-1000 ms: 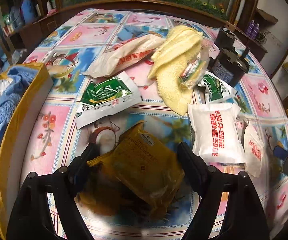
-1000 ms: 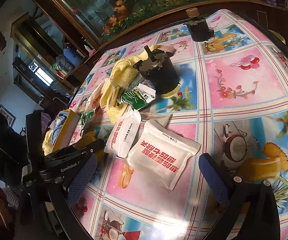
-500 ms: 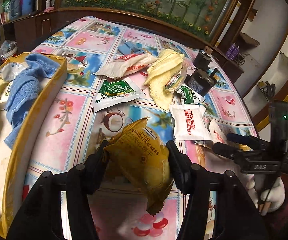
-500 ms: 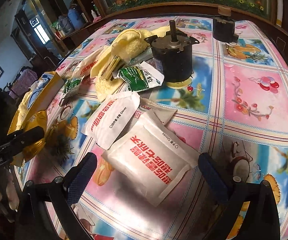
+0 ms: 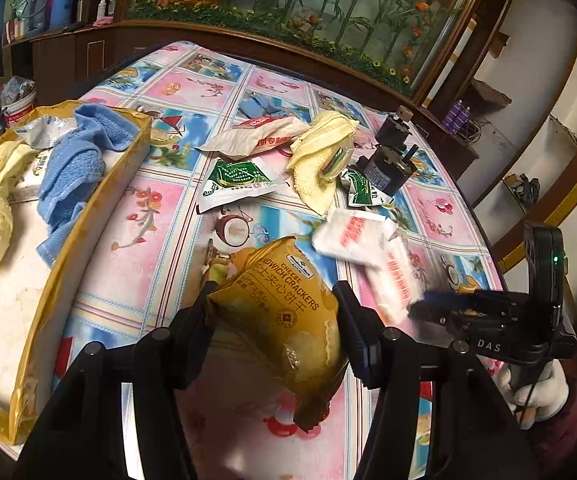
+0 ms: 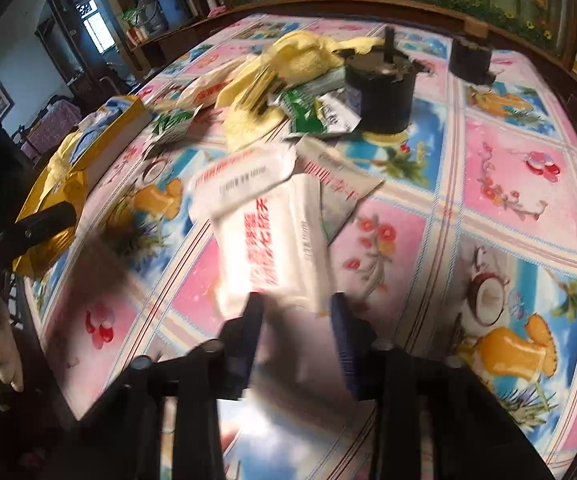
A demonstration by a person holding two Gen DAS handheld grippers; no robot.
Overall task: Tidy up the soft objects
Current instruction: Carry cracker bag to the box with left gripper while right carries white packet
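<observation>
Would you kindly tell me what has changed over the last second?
The left gripper lifted the yellow cracker bag off the table. The right gripper closed its jaws on the white packet. The yellow towel and the tray stayed put.

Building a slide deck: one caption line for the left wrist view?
Left gripper clamps a yellow cracker bag above the patterned tablecloth, beside the gold-rimmed tray.

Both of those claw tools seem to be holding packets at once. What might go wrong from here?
The yellow cracker packet hangs tilted in the left gripper, pinched across its crinkly middle, so it may slip before reaching the gold tray. The right gripper grips only the near edge of a white packet; lifting might drag the packets lying against it.
</observation>
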